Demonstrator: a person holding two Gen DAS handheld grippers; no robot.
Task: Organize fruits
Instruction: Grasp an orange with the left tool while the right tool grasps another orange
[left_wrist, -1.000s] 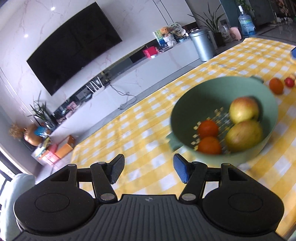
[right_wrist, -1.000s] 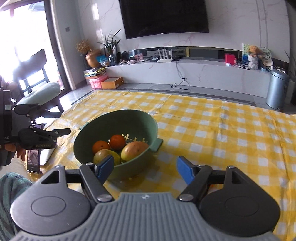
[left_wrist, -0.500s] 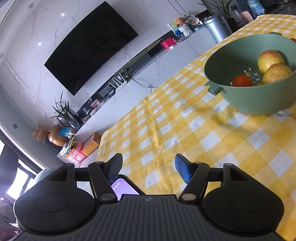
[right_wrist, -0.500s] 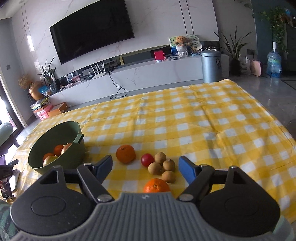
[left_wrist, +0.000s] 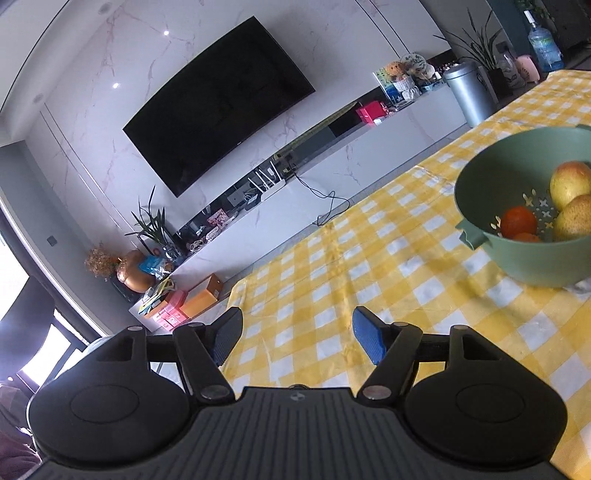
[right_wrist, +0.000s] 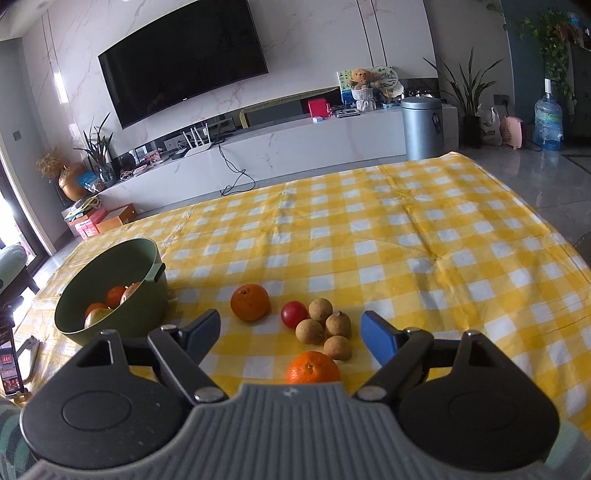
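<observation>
Each handheld tool has the same build. The left gripper (left_wrist: 297, 334) has a dark ribbed housing in the near foreground with a small round emblem at its far edge, flanked by two black round discs, each with a raised inner circle. From silver screws beside the housing, black linkage bars run out to the fingers (left_wrist: 365, 338), padded in blue with a fine textured face. The right gripper (right_wrist: 288, 332) has a lighter grey ribbed housing, the same black discs with triangular cut-outs above them, silver screws and blue-padded fingers (right_wrist: 376, 341). A green patterned sleeve shows at the near left corner.
</observation>
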